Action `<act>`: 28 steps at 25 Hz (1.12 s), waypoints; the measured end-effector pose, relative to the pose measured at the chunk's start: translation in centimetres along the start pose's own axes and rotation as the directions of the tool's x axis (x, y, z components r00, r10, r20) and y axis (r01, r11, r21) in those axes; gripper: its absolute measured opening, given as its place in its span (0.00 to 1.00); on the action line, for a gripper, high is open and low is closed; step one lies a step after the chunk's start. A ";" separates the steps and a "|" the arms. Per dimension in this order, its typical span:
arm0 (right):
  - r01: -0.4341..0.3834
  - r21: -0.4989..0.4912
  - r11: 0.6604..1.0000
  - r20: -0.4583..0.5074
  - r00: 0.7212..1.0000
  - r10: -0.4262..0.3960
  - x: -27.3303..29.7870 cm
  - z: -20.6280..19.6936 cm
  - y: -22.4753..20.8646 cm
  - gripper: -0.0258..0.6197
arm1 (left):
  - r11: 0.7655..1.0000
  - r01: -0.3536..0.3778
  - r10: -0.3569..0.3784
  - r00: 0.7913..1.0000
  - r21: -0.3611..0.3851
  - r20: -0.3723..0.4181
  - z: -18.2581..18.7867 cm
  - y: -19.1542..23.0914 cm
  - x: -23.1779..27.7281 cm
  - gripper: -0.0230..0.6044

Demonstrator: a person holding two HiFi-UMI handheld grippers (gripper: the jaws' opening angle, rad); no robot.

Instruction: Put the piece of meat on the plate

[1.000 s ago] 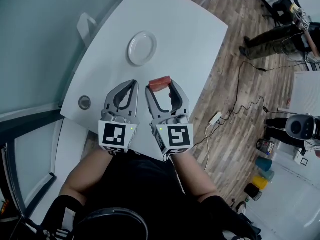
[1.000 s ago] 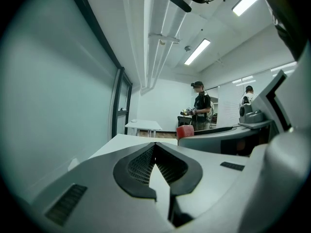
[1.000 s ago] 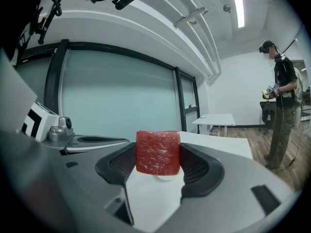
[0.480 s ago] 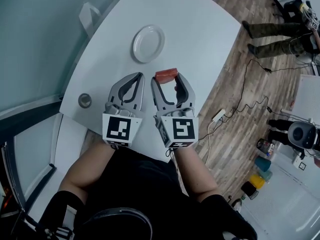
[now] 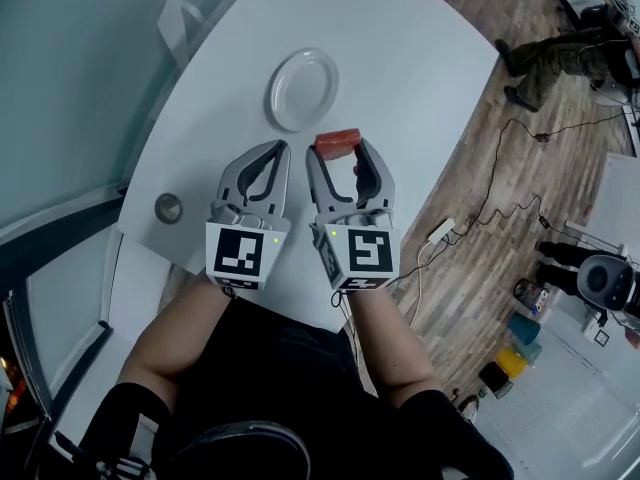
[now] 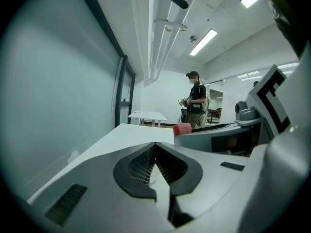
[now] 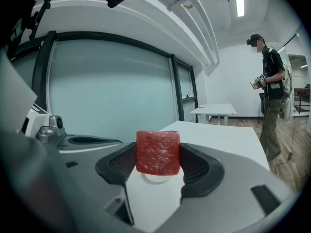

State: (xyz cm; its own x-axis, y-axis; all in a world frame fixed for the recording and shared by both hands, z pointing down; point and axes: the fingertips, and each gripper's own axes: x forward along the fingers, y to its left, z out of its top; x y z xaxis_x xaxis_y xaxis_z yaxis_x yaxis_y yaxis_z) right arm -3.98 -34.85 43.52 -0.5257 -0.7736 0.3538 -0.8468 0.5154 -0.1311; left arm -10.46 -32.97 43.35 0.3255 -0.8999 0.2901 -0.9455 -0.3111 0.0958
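A red piece of meat (image 5: 336, 142) (image 7: 158, 152) (image 6: 182, 128) is clamped between the tips of my right gripper (image 5: 338, 151) (image 7: 158, 162), held above the white table (image 5: 400, 78). The round white plate (image 5: 302, 89) lies on the table just beyond and a little left of the meat; in the right gripper view only a sliver of the plate (image 7: 156, 179) shows under the meat. My left gripper (image 5: 267, 154) (image 6: 154, 152) hovers beside the right one, its jaws shut together with nothing between them.
A small round grommet (image 5: 169, 207) sits in the table near its front-left corner. Cables and a power strip (image 5: 438, 232) lie on the wooden floor to the right. A person (image 7: 269, 93) stands far off on the right. A glass wall (image 7: 107, 91) runs along the left.
Both grippers have shifted slightly forward over the table toward the plate, the right one still carrying the meat. The jaws' states look unchanged.
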 end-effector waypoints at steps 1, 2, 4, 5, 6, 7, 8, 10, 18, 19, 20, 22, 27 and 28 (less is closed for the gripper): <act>0.001 0.001 1.000 -0.004 1.000 -0.001 0.4 -0.1 -0.2 0.48 | 1.000 0.000 0.000 1.000 -0.001 -0.003 -0.1 0.2 0.4 0.04; 0.002 0.001 1.000 -0.008 1.000 -0.002 0.8 -0.2 -0.3 0.48 | 1.000 0.000 0.000 1.000 0.000 -0.005 -0.2 0.4 0.7 0.04; 0.005 0.002 1.000 -0.018 1.000 -0.005 1.5 -0.7 -0.5 0.47 | 1.000 -0.001 0.001 1.000 0.001 -0.009 -0.5 0.7 1.3 0.04; 0.006 0.002 1.000 -0.024 1.000 -0.006 2.0 -1.0 -0.6 0.47 | 1.000 -0.001 0.001 1.000 0.000 -0.014 -0.9 1.0 1.6 0.04; 0.006 0.002 1.000 -0.030 1.000 -0.006 2.4 -1.4 -0.7 0.47 | 1.000 -0.003 0.003 1.000 -0.001 -0.020 -1.2 1.2 2.0 0.04; 0.005 0.001 1.000 -0.035 0.999 -0.005 2.8 -1.6 -0.8 0.47 | 1.000 -0.005 0.005 1.000 -0.002 -0.026 -1.5 1.4 2.3 0.04; 0.004 0.001 1.000 -0.039 0.999 -0.004 3.0 -1.8 -0.9 0.47 | 1.000 -0.007 0.007 0.999 -0.003 -0.031 -1.8 1.5 2.5 0.04; 0.003 0.001 1.000 -0.046 0.999 -0.002 3.2 -2.2 -1.0 0.47 | 1.000 -0.014 0.013 0.999 -0.008 -0.040 -2.2 1.6 2.7 0.04; 0.006 -0.002 1.000 -0.070 0.998 -0.006 4.4 -3.2 -1.6 0.47 | 0.999 -0.031 0.030 0.998 -0.008 -0.048 -3.2 2.2 3.6 0.04; 0.004 -0.001 1.000 -0.075 0.997 -0.004 4.7 -3.4 -1.6 0.47 | 0.999 -0.031 0.031 0.998 -0.009 -0.050 -3.3 2.4 3.8 0.04; 0.002 -0.001 1.000 -0.082 0.997 -0.002 5.0 -3.6 -1.6 0.47 | 0.999 -0.032 0.031 0.998 -0.011 -0.052 -3.5 2.6 4.1 0.04; 0.001 -0.003 1.000 -0.092 0.996 -0.001 5.5 -4.0 -1.8 0.47 | 0.999 -0.031 0.030 0.998 -0.014 -0.059 -3.8 2.8 4.5 0.04; -0.004 -0.006 1.000 -0.109 0.994 0.004 6.3 -4.6 -2.1 0.47 | 0.999 -0.034 0.032 0.997 -0.021 -0.066 -4.4 3.1 5.3 0.04; -0.009 -0.009 1.000 -0.113 0.994 0.008 6.6 -4.7 -2.1 0.47 | 0.999 -0.034 0.032 0.997 -0.023 -0.067 -4.5 3.2 5.4 0.04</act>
State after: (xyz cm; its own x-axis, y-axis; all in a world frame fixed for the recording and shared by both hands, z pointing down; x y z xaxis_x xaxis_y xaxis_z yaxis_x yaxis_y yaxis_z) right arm -5.29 -39.31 50.45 -0.5197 -0.7232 0.4549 -0.8414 0.5256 -0.1255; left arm -11.74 -37.46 49.54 0.2938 -0.8872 0.3558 -0.9559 -0.2732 0.1079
